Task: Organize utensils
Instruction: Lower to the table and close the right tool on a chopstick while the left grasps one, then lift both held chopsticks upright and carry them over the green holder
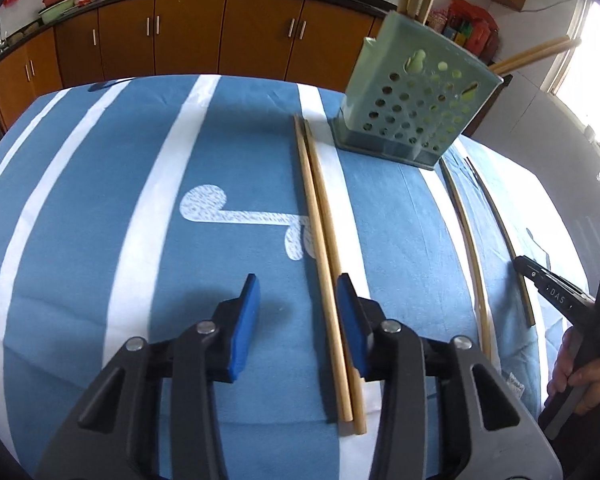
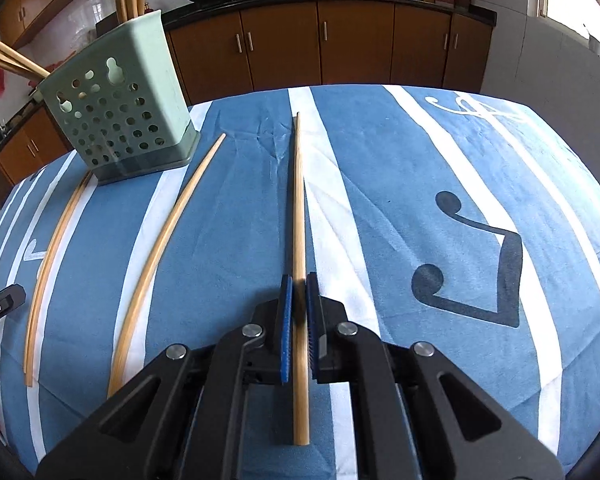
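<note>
We start at the right claw (image 2: 298, 280). Its blue pads are clamped on a single chopstick (image 2: 299, 208), which passes between them, with the butt end trailing back under the claw body and the tip running straight ahead over the blue-and-white striped cloth (image 2: 380, 208) that covers the tabletop. To the left of this claw we see a loose chopstick (image 2: 168, 240) lying on the cloth, and further left a chopstick pair (image 2: 54, 248) lying close together. Ahead and to the left stands the green perforated utensil holder (image 2: 118, 116), upright on the cloth, with several chopsticks already standing in it.

We move to the left claw (image 1: 298, 284). Its jaws stand apart. The same pair (image 1: 324, 264) lies between the pads, hard against the right pad (image 1: 350, 312); we cannot tell whether that pad touches it. The left pad (image 1: 246, 316) is clear of it. Ahead and to the right of this claw is the holder (image 1: 416, 92), with the far tips of the pair just beside its base. Further right lie the other two chopsticks, and at the right edge a hand (image 1: 584, 376) carries the right claw. Wooden kitchen cabinets (image 1: 188, 36) run behind the tabletop.
</note>
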